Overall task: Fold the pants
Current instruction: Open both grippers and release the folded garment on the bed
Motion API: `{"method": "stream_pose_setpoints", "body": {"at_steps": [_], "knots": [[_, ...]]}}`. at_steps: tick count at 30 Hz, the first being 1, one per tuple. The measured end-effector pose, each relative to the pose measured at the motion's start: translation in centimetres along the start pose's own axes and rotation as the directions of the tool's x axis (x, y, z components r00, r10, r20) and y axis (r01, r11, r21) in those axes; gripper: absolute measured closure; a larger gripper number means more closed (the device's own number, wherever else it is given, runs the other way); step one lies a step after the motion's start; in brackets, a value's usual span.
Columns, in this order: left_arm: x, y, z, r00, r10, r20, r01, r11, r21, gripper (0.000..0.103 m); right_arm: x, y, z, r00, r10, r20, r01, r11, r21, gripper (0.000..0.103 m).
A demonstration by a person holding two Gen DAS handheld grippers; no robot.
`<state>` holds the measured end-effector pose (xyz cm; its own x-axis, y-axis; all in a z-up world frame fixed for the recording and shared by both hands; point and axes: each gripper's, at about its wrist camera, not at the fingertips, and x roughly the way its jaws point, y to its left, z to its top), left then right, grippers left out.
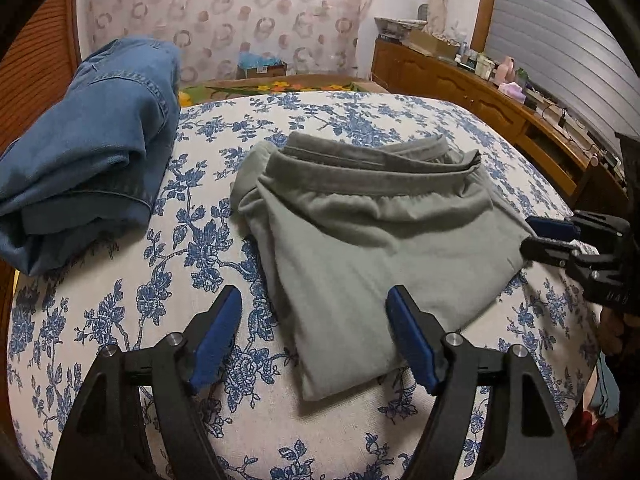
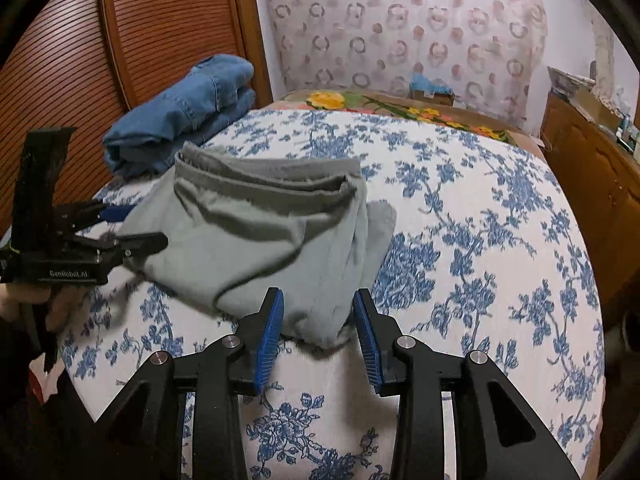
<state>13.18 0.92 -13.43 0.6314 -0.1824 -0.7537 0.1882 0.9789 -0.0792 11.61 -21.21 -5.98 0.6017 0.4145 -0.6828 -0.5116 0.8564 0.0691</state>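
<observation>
The left claw (image 1: 314, 300) is wide, with nothing pinched in it. Its right finger sits over the near edge of the grey pants (image 1: 360, 240), and its left finger is over the bed cover (image 1: 120, 320). The right claw (image 2: 318, 304) is partly spread, and the near corner of the grey pants lies loose between its blue pads (image 2: 270, 336), which do not squeeze it. The grey pants lie folded on the bed, in the middle, with the waistband on the far side. A hand (image 2: 44, 304) holds the left claw at the side of the pants. Farther back, folded blue jeans (image 1: 88, 144) rest on the bed, apart from the grey pants. Behind is a wall with ring patterns (image 1: 240, 12).
</observation>
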Motion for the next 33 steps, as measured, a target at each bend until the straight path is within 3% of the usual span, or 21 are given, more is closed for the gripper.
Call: {"method": "stream_pose_setpoints", "body": {"at_steps": [10,12,17,23,30,33], "knots": [[0.0,0.0,0.0,1.000,0.000,0.002,0.000,1.000,0.000,0.026,-0.2,0.0,-0.6,1.000,0.004,-0.016,-0.004,1.000,-0.007,0.066],[0.0,0.0,0.0,1.000,0.001,0.002,-0.001,1.000,0.000,0.026,-0.2,-0.3,-0.6,1.000,0.001,-0.026,-0.001,1.000,-0.014,0.082],[0.0,0.0,0.0,1.000,0.000,0.001,0.000,1.000,0.001,0.026,-1.0,-1.4,-0.5,1.000,0.022,-0.010,-0.022,1.000,-0.012,0.095],[0.1,0.0,0.0,1.000,0.000,0.001,0.000,1.000,0.005,0.026,-1.9,-2.1,-0.7,0.999,-0.041,0.007,0.041,0.999,-0.017,0.096],[0.1,0.1,0.0,1.000,0.001,0.001,-0.001,1.000,0.005,0.026,-1.3,-1.9,-1.0,1.000,-0.004,-0.008,0.004,1.000,0.007,0.095],[0.1,0.1,0.0,1.000,0.002,0.001,-0.002,1.000,0.005,0.026,-1.5,-1.9,-1.0,1.000,-0.016,-0.006,0.016,1.000,0.006,0.086]]}}
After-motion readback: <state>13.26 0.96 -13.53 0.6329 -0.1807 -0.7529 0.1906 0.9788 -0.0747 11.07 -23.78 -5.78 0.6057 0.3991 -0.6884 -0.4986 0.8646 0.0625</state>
